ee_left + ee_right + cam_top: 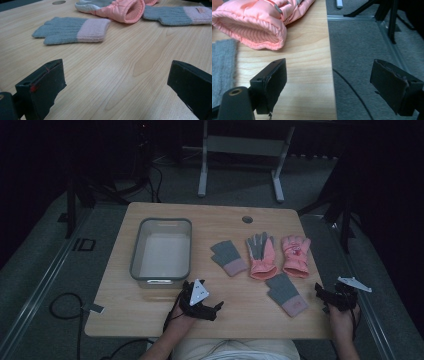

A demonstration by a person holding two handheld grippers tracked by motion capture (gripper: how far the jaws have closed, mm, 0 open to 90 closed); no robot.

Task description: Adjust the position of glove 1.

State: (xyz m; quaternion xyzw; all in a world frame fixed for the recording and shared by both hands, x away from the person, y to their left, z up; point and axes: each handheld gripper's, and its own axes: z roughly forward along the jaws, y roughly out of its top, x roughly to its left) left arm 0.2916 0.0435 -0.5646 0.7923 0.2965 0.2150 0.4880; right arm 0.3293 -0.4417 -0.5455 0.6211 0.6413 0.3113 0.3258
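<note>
Four soft, limp gloves [260,257] lie mid-table; pinch a cuff. Left gripper [215,308] and right gripper [320,292] gape wide, empty.

so the bin [161,251] sits at the left of the surface [210,220], four gloves to its right: three in a row [259,255], one [287,294] nearer

Two black hand-held grippers, bare forearms, pale top.

Left gripper [218,306] carries a grey three-cornered plate [199,293]; its blocky black jaws show red marks at the left one's edge in the left gripper view. Right gripper [321,296] bears a like plate [354,283]; its jaws look worn, with a brass-ringed hole near the left one's base. Dark cables trail from both.
</note>
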